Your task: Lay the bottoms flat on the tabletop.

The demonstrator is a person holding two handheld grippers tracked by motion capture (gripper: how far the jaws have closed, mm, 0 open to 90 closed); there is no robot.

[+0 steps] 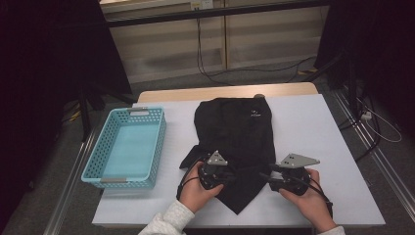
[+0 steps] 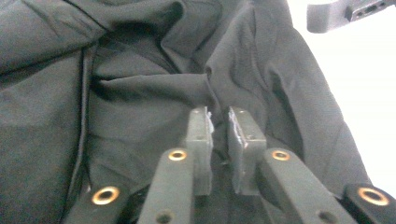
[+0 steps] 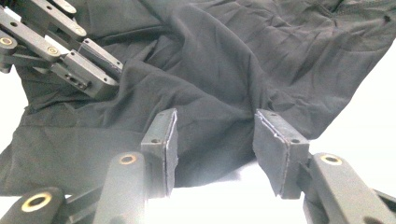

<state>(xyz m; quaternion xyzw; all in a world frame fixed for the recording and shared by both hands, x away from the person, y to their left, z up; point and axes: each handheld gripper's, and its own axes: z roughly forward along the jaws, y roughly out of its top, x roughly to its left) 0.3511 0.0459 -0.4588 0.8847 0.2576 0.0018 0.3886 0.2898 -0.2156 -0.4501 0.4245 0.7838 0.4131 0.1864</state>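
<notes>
You're pinching the black garment (image 2: 140,93) with your left claw (image 2: 219,122) while your right claw (image 3: 215,140) is straddling its hem, spread, to fold it.

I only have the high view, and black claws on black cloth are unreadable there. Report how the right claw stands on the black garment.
Observer: The right claw is open, with its pads on either side of a fold at the black garment's near edge, not pressing it.
Operator: Now give me the left claw.
Observer: The left claw has its pads nearly together with cloth in the gap. I can't tell whether they pinch it.
</notes>
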